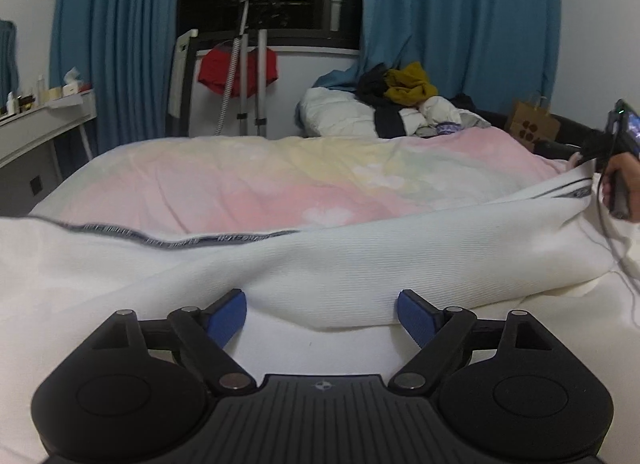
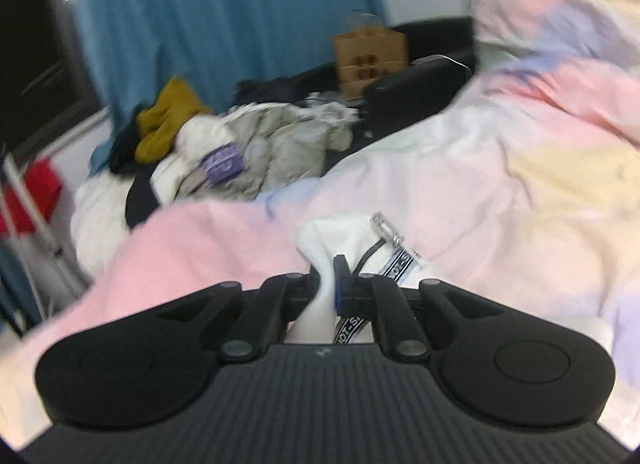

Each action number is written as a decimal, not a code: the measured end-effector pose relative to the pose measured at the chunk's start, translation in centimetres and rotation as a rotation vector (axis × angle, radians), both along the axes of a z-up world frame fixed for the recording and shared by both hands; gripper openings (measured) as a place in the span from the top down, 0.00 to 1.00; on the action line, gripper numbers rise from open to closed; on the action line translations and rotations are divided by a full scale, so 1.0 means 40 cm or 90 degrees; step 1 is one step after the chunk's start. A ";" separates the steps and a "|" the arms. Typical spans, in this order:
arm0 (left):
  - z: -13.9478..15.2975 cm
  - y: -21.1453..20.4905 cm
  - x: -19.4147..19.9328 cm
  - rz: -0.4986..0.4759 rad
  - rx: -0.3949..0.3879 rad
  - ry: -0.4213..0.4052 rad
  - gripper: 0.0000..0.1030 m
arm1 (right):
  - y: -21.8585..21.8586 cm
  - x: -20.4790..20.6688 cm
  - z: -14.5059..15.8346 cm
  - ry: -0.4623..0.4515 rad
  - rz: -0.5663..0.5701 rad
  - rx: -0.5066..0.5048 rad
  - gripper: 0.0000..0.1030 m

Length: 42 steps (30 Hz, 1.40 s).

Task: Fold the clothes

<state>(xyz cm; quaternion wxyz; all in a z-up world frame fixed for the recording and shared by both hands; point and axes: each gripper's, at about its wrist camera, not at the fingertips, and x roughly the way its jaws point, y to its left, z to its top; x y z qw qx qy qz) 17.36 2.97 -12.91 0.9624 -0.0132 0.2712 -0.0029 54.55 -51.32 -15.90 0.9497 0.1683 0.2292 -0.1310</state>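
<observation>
A white ribbed garment (image 1: 320, 264) with a black lettered trim band lies stretched across the pastel bed cover (image 1: 280, 179). My left gripper (image 1: 322, 316) stands open just above it, blue pads (image 1: 228, 318) wide apart, with a fold of white cloth lying between them but not pinched. At the far right of the left wrist view, a hand holds my right gripper (image 1: 588, 161) at the garment's lifted corner. In the right wrist view, my right gripper (image 2: 326, 284) is shut on a bunched white corner of the garment (image 2: 332, 236), with its lettered band and zipper pull beside the fingers.
A pile of clothes (image 1: 404, 103) in mustard, black, grey and white sits at the far side of the bed. A brown paper bag (image 1: 532, 125) stands behind it. A white desk (image 1: 40, 123) is at left, and a rack with a red cloth (image 1: 238, 67) stands by the window.
</observation>
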 end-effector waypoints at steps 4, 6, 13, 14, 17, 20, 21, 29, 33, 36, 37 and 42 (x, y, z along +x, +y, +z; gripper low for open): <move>0.002 0.026 0.013 -0.003 -0.023 -0.008 0.18 | 0.012 -0.045 0.018 -0.003 0.034 -0.026 0.12; -0.007 0.019 0.006 -0.014 0.003 -0.024 0.18 | 0.023 -0.099 0.046 -0.005 0.035 -0.020 0.03; -0.026 -0.016 -0.011 -0.047 0.063 -0.059 0.16 | 0.126 -0.403 0.157 -0.011 0.058 0.008 0.03; -0.028 -0.018 -0.012 -0.048 0.065 -0.059 0.16 | 0.147 -0.450 0.171 -0.010 0.073 0.005 0.03; -0.028 -0.016 -0.025 -0.059 0.060 -0.060 0.16 | 0.224 -0.595 0.216 0.011 0.112 -0.013 0.03; -0.022 -0.006 -0.037 -0.064 0.051 -0.054 0.16 | 0.277 -0.737 0.242 0.011 0.142 0.007 0.03; -0.019 -0.001 -0.043 -0.065 0.048 -0.052 0.16 | 0.289 -0.779 0.244 0.008 0.152 0.021 0.03; 0.026 0.026 -0.083 -0.079 0.025 -0.054 0.16 | 0.333 -0.956 0.145 0.024 0.204 0.065 0.03; 0.066 0.027 -0.067 -0.114 0.062 -0.054 0.16 | 0.352 -0.945 0.124 0.035 0.265 0.044 0.03; 0.102 0.053 -0.022 -0.136 0.066 -0.036 0.16 | 0.352 -0.928 0.106 0.049 0.264 0.041 0.03; 0.113 0.061 0.005 -0.152 0.070 -0.022 0.15 | 0.345 -0.921 0.099 0.056 0.266 0.054 0.03; 0.149 0.107 0.168 -0.193 0.087 0.054 0.15 | 0.297 -0.903 0.054 0.077 0.260 0.166 0.03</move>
